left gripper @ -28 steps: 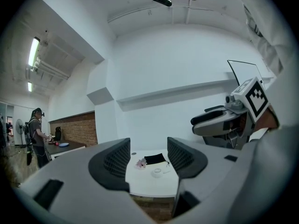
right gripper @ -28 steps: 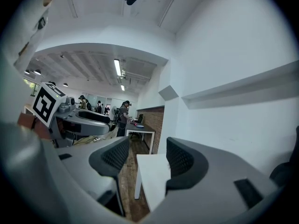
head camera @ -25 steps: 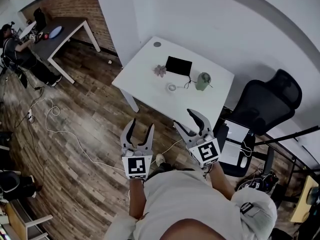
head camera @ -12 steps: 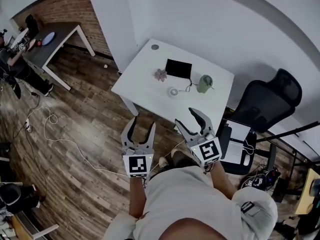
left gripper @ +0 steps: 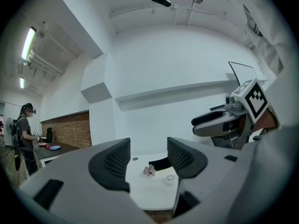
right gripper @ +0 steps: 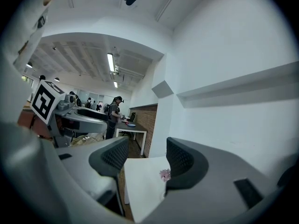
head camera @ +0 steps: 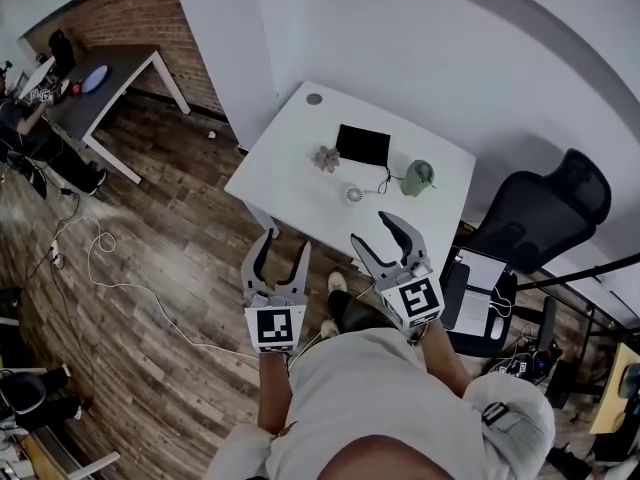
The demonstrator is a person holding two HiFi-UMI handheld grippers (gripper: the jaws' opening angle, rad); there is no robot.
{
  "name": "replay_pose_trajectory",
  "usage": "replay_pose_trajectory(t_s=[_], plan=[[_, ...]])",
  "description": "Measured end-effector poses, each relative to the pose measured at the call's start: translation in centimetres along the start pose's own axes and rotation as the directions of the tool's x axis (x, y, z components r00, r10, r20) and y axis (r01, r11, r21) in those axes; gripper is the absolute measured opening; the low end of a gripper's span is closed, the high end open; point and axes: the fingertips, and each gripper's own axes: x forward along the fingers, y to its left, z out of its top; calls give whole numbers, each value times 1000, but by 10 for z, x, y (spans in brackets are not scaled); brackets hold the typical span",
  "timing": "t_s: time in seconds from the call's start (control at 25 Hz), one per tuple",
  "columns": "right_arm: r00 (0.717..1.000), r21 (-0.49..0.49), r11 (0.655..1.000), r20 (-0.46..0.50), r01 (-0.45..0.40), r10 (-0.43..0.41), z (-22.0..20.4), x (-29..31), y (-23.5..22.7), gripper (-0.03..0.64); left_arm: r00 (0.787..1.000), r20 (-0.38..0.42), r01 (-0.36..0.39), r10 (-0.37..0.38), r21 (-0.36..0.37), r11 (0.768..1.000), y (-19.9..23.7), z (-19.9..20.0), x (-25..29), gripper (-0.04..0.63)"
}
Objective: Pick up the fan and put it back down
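Head view: the left gripper [head camera: 282, 248] and the right gripper [head camera: 370, 230] are held out level in front of the person, side by side above the wooden floor [head camera: 150, 228], just short of the near edge of a white table [head camera: 285, 183]. Both have their jaws spread and grasp nothing. The fan [head camera: 352, 194], small, round and white, sits on the tabletop toward the near edge, well apart from both grippers. Around it lie a pink flower [head camera: 325, 158] to its left, a black pad [head camera: 363, 144] behind it and a green jug [head camera: 417, 178] to its right, with a thin cord running between the fan and the pad. A black office chair [head camera: 540, 208] stands to the right of the table, and a white cable [head camera: 120, 283] trails across the floor on the left

Left gripper view: the two dark ribbed pads stand apart with only air between them. Through the gap the table shows, with the flower in the middle, the pad behind it and the fan just to the right, close to the right-hand pad's edge in the picture. The right gripper hangs at the right side, its jaws parted

Right gripper view: the pads are likewise released and empty. Between them lies a corner of the table, with the flower beside the right-hand pad. The left gripper shows at the left, and a person [right gripper: 113, 115] stands at a dark desk [right gripper: 133, 130] farther back
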Motion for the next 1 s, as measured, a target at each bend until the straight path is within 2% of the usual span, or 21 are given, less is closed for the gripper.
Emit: replay_pose_trajectory(t_s=[0.6, 1.0], plan=[[1000, 18, 1000, -6, 6, -6, -11, 81, -64, 253, 1000, -26, 7, -7, 3, 1000, 39, -11, 97, 242], [1000, 51, 999, -3, -13, 13, -15, 123, -118, 253, 999, -48, -18, 19, 10, 1000, 51, -5, 163, 241]])
